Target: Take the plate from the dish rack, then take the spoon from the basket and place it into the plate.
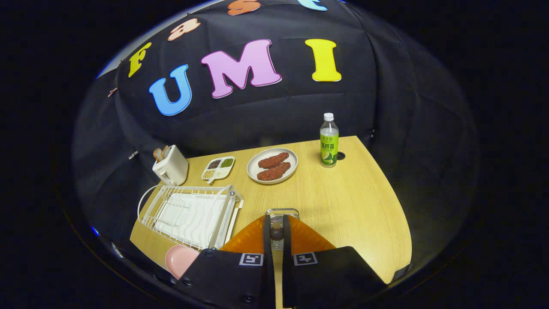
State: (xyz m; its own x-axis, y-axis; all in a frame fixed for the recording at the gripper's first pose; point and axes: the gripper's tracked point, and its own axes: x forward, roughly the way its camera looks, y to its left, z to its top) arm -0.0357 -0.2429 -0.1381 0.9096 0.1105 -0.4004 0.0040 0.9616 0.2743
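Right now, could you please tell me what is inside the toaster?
Toast pokes from the toaster, its lower part hidden inside. The fingers pinch a small dark knob.

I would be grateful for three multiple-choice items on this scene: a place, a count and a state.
1. The clear green-labelled plastic bottle stands:
A) in the white wire dish rack
B) on the wooden table, right of the pale round plate
C) beside the toaster

2. Reddish-brown meat pieces on that plate:
A) one
B) two
C) four

3. The gripper has its fingers:
A) wide apart
B) closed on a small dark round thing
C) holding the bottle

Answers:
1. B, the bottle stands right of the plate.
2. B, two lie side by side.
3. B, both fingers press it.
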